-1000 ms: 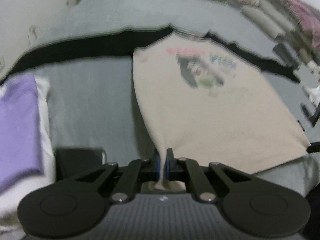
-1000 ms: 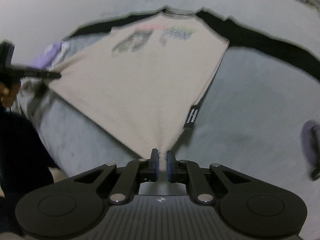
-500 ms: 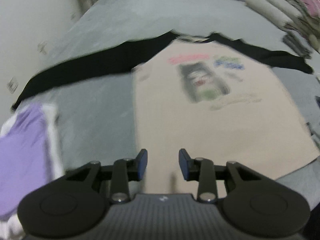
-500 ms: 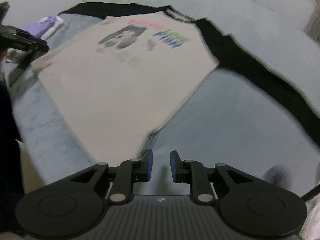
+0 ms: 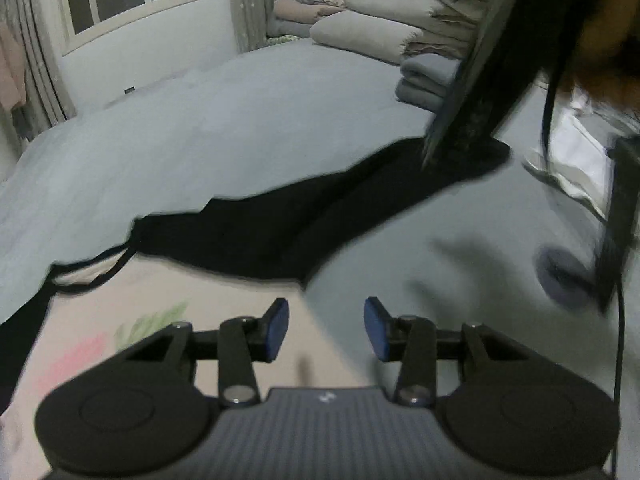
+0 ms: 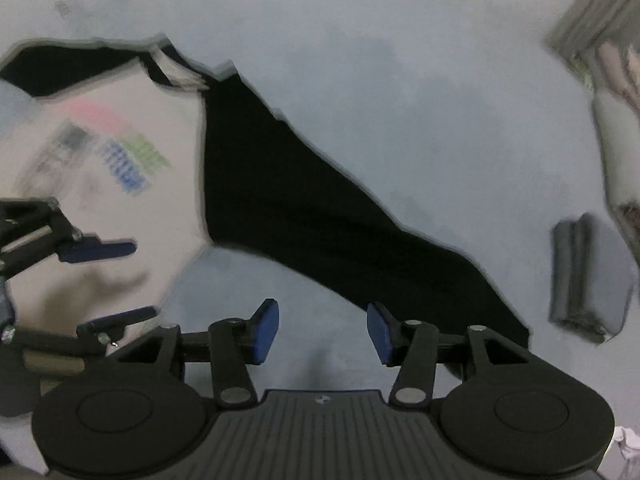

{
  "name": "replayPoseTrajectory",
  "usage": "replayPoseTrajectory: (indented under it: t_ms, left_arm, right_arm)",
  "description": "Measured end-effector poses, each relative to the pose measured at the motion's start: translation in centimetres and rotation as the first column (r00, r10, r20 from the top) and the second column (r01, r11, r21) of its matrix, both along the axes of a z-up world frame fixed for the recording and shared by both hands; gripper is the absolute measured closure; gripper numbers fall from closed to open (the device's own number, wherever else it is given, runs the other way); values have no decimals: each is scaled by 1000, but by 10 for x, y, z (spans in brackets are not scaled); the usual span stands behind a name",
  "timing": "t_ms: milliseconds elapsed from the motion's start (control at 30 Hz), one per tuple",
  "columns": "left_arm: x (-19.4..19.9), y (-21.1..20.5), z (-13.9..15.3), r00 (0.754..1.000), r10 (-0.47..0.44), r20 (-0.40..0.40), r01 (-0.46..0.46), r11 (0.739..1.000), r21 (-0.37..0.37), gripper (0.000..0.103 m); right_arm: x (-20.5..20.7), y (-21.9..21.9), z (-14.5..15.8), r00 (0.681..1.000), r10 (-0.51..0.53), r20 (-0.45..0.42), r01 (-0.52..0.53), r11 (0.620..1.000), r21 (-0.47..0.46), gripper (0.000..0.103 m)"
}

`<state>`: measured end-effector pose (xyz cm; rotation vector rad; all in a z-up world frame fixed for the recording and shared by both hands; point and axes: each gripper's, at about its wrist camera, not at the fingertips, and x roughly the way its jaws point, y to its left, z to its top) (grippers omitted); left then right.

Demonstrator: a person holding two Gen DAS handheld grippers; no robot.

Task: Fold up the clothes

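A cream T-shirt with black long sleeves and a colourful print lies flat on the grey bed; it shows in the left wrist view (image 5: 152, 320) and the right wrist view (image 6: 132, 152). Its right black sleeve (image 6: 320, 220) stretches out across the bed, also seen in the left wrist view (image 5: 320, 208). My left gripper (image 5: 326, 330) is open and empty above the shirt's side edge near the armpit; it also shows in the right wrist view (image 6: 112, 280). My right gripper (image 6: 322, 330) is open and empty above the bed beside the sleeve's lower edge.
The grey bed (image 5: 200, 128) spreads all around. Stacked folded quilts (image 5: 384, 20) lie at the far corner by a window. A folded grey garment (image 6: 584, 276) lies right of the sleeve end. The right arm's dark shape (image 5: 500, 60) hangs over the sleeve tip.
Both grippers let go of the shirt's hem corners and opened. Both then moved up the shirt toward its right sleeve.
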<state>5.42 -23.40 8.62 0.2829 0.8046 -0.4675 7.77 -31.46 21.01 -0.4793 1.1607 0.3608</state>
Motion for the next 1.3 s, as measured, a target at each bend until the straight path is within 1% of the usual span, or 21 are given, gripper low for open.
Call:
replayPoseTrajectory:
  t_ms: [67, 167, 233, 333, 367, 467, 500, 533, 567, 600, 700, 767, 833, 933, 967, 1033, 1100, 1133, 1200, 1233, 1300]
  left_arm:
    - [22, -11, -11, 1000, 13, -1, -13, 1000, -9, 69]
    - [43, -25, -30, 1000, 0, 8, 0, 1000, -1, 73]
    - [47, -27, -39, 999, -27, 25, 28, 999, -17, 73]
    - [57, -25, -54, 999, -34, 25, 35, 999, -41, 76]
    - [59, -24, -57, 999, -42, 25, 43, 998, -45, 80]
    - [64, -20, -62, 998, -59, 17, 60, 997, -57, 95]
    - [66, -19, -63, 998, -63, 12, 64, 996, -60, 96]
    - [68, -17, -62, 998, -66, 4, 66, 995, -70, 97]
    - [70, -15, -61, 998, -70, -4, 69, 994, -80, 97]
    - [70, -14, -59, 997, -76, -7, 75, 994, -85, 98]
    - [64, -8, -52, 996, -89, -32, 85, 989, -122, 98]
    - [58, -7, -48, 994, -109, -27, 105, 988, -115, 98]
    - [52, -7, -49, 991, -129, -27, 126, 988, -92, 97]
    - [46, -7, -49, 988, -149, -32, 147, 987, -65, 90]
    - [45, -5, -49, 987, -155, -31, 153, 986, -65, 87]
    - [44, 5, -44, 985, -165, -45, 161, 983, -84, 82]
    - [46, 23, -36, 988, -149, -50, 143, 984, -107, 77]
    - [50, 30, -34, 989, -139, -47, 133, 984, -120, 76]
    - [58, 52, -28, 994, -99, -44, 92, 986, -142, 71]
    - [63, 63, -28, 997, -62, -46, 55, 988, -141, 70]
    - [72, 81, -32, 999, -6, -53, -1, 993, -121, 70]
  right_arm:
    - [31, 4, -37, 996, -64, -56, 62, 997, -46, 55]
    - [47, -11, -65, 981, -177, -76, 173, 983, -52, 55]
    - [55, -22, -82, 966, -243, -91, 239, 970, -53, 54]
    - [64, -35, -78, 949, -302, -93, 304, 953, 11, 53]
    - [66, -39, -77, 942, -321, -94, 325, 945, 32, 53]
    - [68, -44, -83, 958, -265, -112, 270, 962, 36, 55]
    - [67, -44, -84, 963, -244, -113, 250, 968, 37, 62]
    - [67, -43, -82, 967, -229, -111, 232, 972, 20, 81]
    - [67, -42, -80, 971, -214, -110, 215, 977, 2, 92]
    - [66, -40, -77, 974, -201, -104, 198, 980, -32, 96]
    - [55, -36, -66, 983, -143, -118, 136, 988, -70, 96]
    - [47, -33, -58, 986, -105, -128, 94, 991, -94, 96]
    - [39, -31, -61, 983, -81, -162, 62, 991, -120, 96]
    - [42, -29, -71, 977, -118, -176, 93, 986, -141, 95]
    - [40, -27, -72, 978, -109, -179, 82, 985, -150, 95]
    - [37, -23, -72, 978, -87, -187, 56, 984, -168, 88]
    - [32, -24, -62, 976, -52, -210, 18, 987, -162, 88]
    - [34, -30, -52, 979, -61, -197, 32, 989, -145, 83]
    - [43, -45, -36, 981, -144, -126, 125, 981, -146, 76]
    - [49, -54, -31, 975, -199, -94, 182, 969, -168, 75]
    - [50, -60, -37, 970, -219, -102, 189, 952, -242, 74]
